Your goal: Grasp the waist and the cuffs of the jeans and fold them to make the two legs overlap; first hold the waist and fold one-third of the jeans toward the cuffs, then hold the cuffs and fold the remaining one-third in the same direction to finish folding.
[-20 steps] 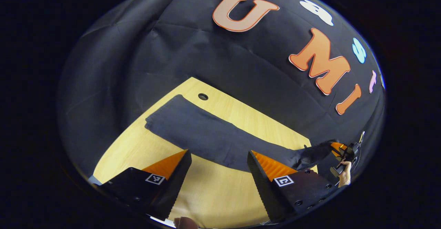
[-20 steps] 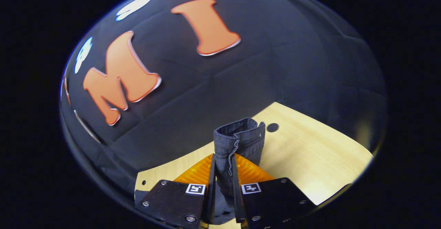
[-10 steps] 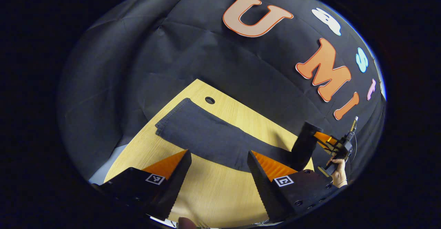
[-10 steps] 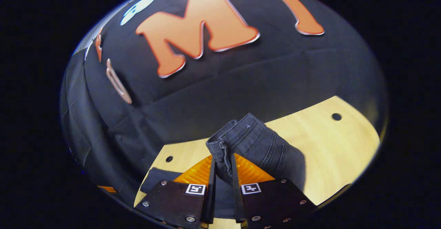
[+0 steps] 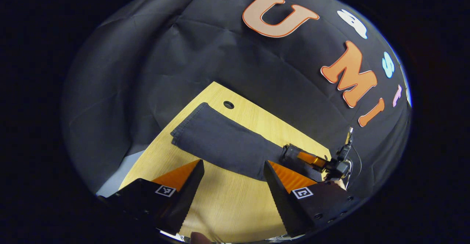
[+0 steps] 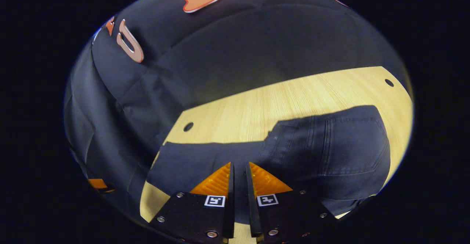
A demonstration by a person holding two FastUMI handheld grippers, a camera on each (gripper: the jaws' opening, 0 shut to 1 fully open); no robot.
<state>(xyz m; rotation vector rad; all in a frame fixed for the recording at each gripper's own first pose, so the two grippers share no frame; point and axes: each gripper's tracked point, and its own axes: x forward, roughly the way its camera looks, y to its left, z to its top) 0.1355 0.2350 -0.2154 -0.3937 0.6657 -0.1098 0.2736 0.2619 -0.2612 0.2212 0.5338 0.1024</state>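
Dark jeans [image 5: 224,145] lie lengthwise on the wooden table [image 5: 227,207], legs overlapped, cuffs [image 5: 187,126] at the far left end. My left gripper [image 5: 233,163] hovers open above the near edge of the legs, holding nothing. At the right end, my right gripper [image 5: 290,153] is low over the denim, held by a hand. In the right gripper view the waist part with its back pocket [image 6: 349,148] lies folded over the legs. My right gripper [image 6: 239,165] has its fingers a narrow gap apart with dark denim between them.
The table has round cable holes [image 5: 228,105] [image 6: 188,126] [image 6: 389,82] near its far edge. Black cloth walls [image 5: 165,53] close in behind and at both ends. Bare wood [image 6: 279,97] runs along the far side of the jeans.
My right gripper carried the waist up and over toward the cuffs and lowered it onto the legs. The visible jeans are now shorter. My left gripper stayed open and barely moved.
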